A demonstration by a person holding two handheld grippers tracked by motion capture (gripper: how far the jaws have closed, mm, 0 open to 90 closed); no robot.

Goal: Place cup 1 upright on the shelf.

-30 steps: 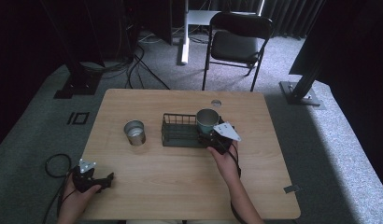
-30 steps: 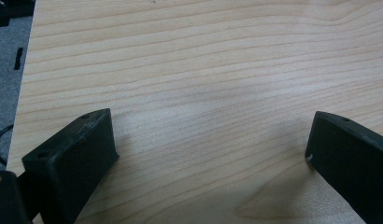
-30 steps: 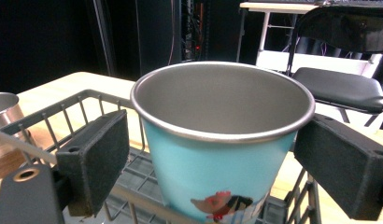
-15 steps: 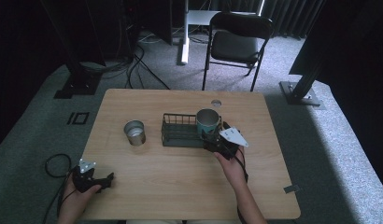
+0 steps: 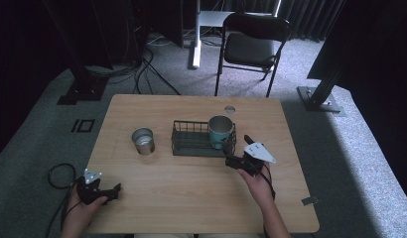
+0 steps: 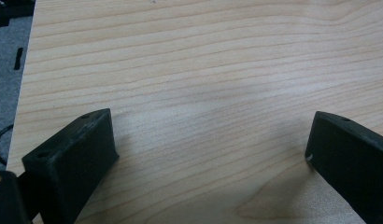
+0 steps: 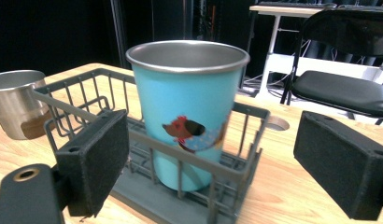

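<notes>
A teal metal cup with a cartoon print stands upright in the right end of a dark wire basket. A plain steel cup stands on the table to the basket's left. My right gripper is open, a little in front of the basket's right end, its jaws wide apart and holding nothing. My left gripper rests open at the table's near left corner, with bare wood between its jaws.
The wooden table has a round cable hole behind the basket. A black folding chair stands beyond the far edge. A cable loops on the floor off the left edge.
My right gripper has let go of the teal cup, left it standing in the basket, and drawn back toward the near right. The left gripper has stayed put.
</notes>
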